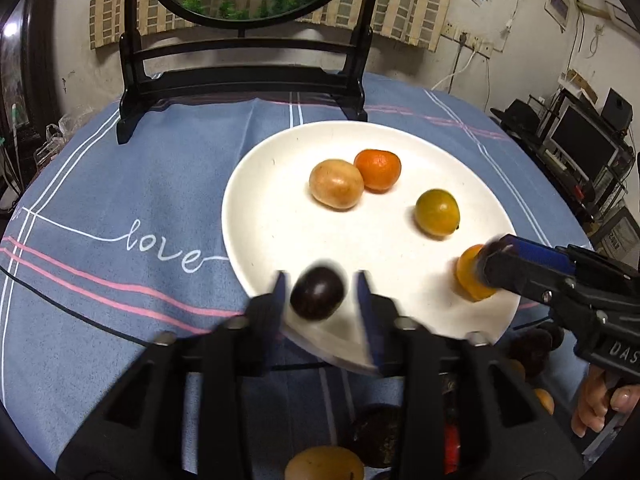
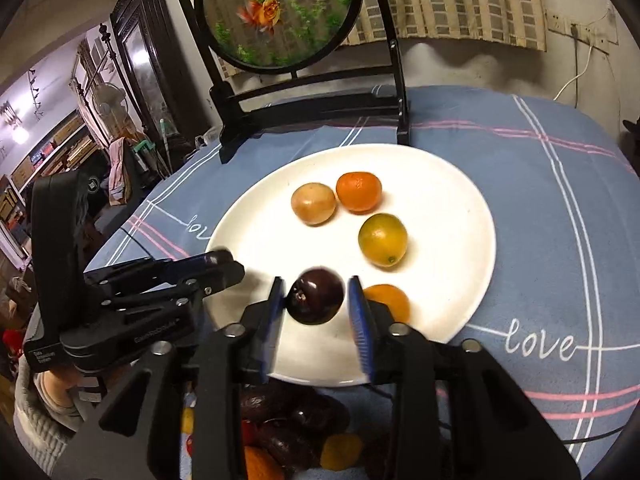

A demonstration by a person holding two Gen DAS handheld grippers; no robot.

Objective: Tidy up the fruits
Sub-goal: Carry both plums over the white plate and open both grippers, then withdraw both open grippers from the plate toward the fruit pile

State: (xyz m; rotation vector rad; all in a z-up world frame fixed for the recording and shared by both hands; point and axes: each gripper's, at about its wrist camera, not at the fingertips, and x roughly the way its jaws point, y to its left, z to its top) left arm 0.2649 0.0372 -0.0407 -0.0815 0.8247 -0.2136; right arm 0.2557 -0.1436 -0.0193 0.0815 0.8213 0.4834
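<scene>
Evidently this is the placing step. Over the near edge of the white plate, the left gripper stands part open, with a dark plum loose between its fingers, long axis tilted up to the right. Further right, the right gripper is likewise part open around a second plum, stem end toward its left finger. Next, I judge, both should back straight off without nudging the fruit
</scene>
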